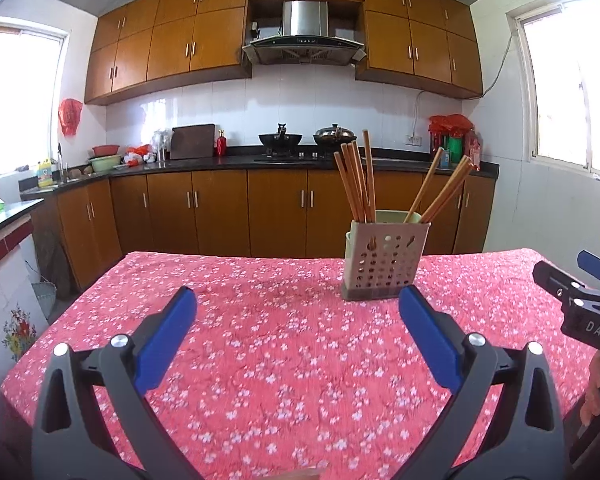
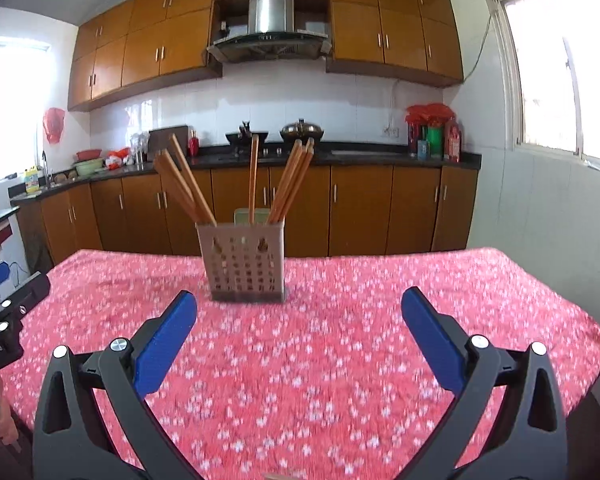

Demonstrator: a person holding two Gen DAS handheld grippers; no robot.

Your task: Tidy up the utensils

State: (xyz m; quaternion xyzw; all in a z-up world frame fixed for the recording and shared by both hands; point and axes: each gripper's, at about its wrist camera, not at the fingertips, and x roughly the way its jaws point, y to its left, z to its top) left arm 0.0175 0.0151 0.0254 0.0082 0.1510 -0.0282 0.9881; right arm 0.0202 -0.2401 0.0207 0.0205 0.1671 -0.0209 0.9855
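Note:
A beige perforated utensil holder (image 1: 385, 260) stands on the table with the red flowered cloth (image 1: 276, 360), toward the far side. Several wooden chopsticks (image 1: 356, 180) stand in it, fanned to both sides. It also shows in the right wrist view (image 2: 246, 264) with its chopsticks (image 2: 288, 182). My left gripper (image 1: 298, 304) is open and empty, above the cloth, short of the holder and to its left. My right gripper (image 2: 299, 308) is open and empty, short of the holder and to its right. Each gripper shows at the edge of the other's view.
The right gripper's body (image 1: 580, 300) is at the right edge of the left wrist view; the left gripper's body (image 2: 8, 320) is at the left edge of the right wrist view. Beyond the table are kitchen cabinets (image 1: 276, 212), a counter with a stove and pots (image 1: 280, 140), and windows on both sides.

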